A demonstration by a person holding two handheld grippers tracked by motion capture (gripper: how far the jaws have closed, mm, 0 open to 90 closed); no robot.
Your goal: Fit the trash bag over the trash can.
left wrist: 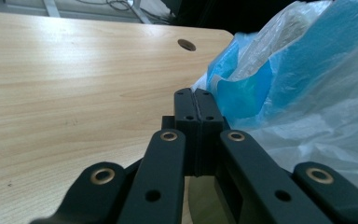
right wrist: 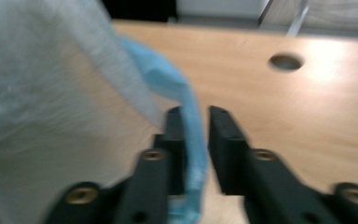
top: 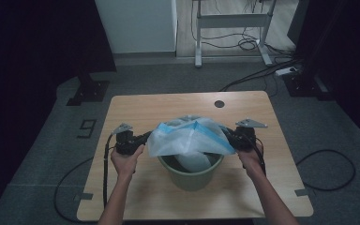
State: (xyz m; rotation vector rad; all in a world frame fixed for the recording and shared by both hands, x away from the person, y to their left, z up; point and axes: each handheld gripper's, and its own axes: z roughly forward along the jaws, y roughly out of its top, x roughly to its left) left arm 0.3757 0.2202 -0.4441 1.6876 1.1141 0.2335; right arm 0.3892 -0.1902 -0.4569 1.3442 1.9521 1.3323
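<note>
The bag was translucent white with a light blue rim, the blue band running between the black jaws of the right claw. Under the bag the bin was olive green. The left claw was black too, with brass-coloured rivets. Beneath both claws the table was pale wood grain, its hole dark.

My pale wooden table has a round cable hole near its far edge — beyond it, a white desk frame and black cables cross the floor.
</note>
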